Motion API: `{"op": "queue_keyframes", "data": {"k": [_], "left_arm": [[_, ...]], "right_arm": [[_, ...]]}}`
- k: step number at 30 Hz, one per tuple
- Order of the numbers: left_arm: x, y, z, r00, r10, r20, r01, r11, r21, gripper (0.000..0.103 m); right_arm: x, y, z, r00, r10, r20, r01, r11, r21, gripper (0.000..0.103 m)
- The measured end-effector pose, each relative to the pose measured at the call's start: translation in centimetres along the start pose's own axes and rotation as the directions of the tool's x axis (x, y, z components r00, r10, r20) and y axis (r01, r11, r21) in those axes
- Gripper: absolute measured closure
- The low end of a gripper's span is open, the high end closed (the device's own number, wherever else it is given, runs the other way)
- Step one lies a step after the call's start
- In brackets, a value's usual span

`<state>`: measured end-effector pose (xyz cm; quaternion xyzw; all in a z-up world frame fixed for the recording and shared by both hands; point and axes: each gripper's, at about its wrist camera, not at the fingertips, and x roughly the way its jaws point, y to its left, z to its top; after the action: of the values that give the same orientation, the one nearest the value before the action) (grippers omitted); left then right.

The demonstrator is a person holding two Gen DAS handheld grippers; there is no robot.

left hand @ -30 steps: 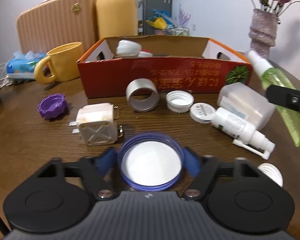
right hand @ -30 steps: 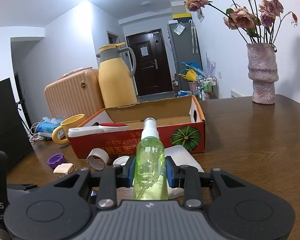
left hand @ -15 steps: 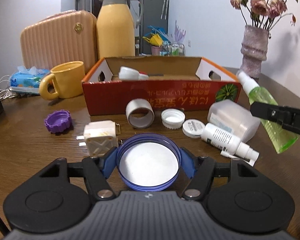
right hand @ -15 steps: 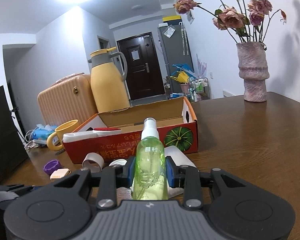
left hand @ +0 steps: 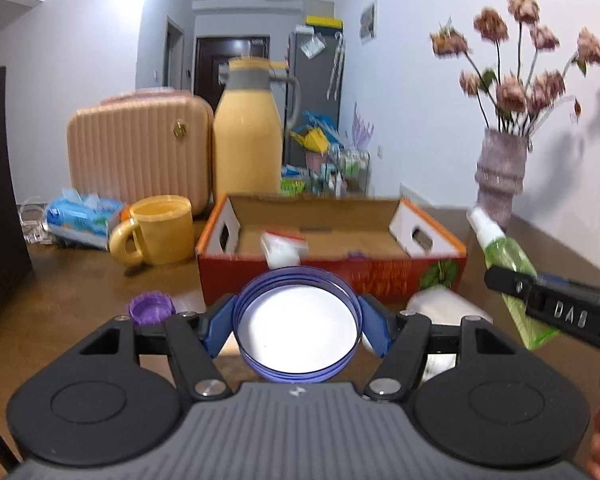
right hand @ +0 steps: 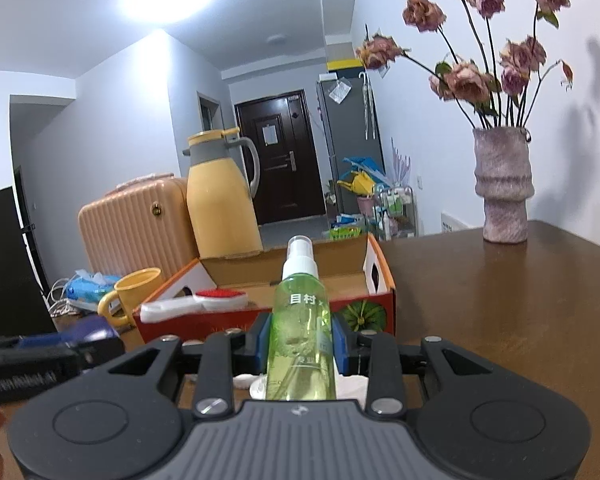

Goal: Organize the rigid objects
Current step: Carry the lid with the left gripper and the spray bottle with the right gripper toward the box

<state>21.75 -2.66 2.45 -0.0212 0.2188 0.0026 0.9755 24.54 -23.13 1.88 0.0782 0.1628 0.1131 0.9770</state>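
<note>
The left tool (left hand: 298,326) is spread partway and pinches a round blue lid (left hand: 297,326) by its rim, one blue pad on each side, the lid's white inside facing the camera. The lid is held up off the table (left hand: 60,280), in front of the near long wall of the red cardboard box (left hand: 332,268)

The right tool (right hand: 300,346) stands much narrower and clamps a green spray bottle (right hand: 301,328) around its lower body, the blue pads pressed against both sides. The bottle stands upright between them with its white pump head (right hand: 299,258) on top. In the left wrist view the same bottle (left hand: 508,264) appears at the right, tilted, with the black finger of the right tool (left hand: 548,304) across it, just beside the box's right end

The box sits open toward the middle of the table, and inside it lies a white item with a red part (right hand: 196,302); what it is I cannot tell. A purple cap (left hand: 152,307) rests on the table in front of the box's left corner, just beyond the left tool's arm. Something white (left hand: 440,300) lies on the table before the box's right corner, partly hidden

Toward the table's far left edge stand a yellow mug (left hand: 158,230), a yellow thermos jug (left hand: 248,136), a ribbed peach case (left hand: 140,152) and a blue tissue pack (left hand: 80,216). A vase of dried roses (right hand: 502,184) stands near the far right edge, well apart from the box
</note>
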Motion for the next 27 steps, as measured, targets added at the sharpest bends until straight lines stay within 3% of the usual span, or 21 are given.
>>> {"op": "queue_keyframes", "data": {"k": [9, 27], "left_arm": [[-0.5, 0.7, 4.0, 0.996, 0.012, 0.092, -0.010, 0.999, -0.032, 0.036], [5.4, 1.1, 8.4, 0.994, 0.031, 0.109, -0.022, 0.996, -0.087, 0.036]], "right_arm": [[1.1, 0.8, 2.2, 0.999, 0.004, 0.039, -0.004, 1.000, -0.002, 0.073], [7.3, 0.7, 5.1, 0.998, 0.001, 0.068, -0.002, 1.000, 0.007, 0.073]]}}
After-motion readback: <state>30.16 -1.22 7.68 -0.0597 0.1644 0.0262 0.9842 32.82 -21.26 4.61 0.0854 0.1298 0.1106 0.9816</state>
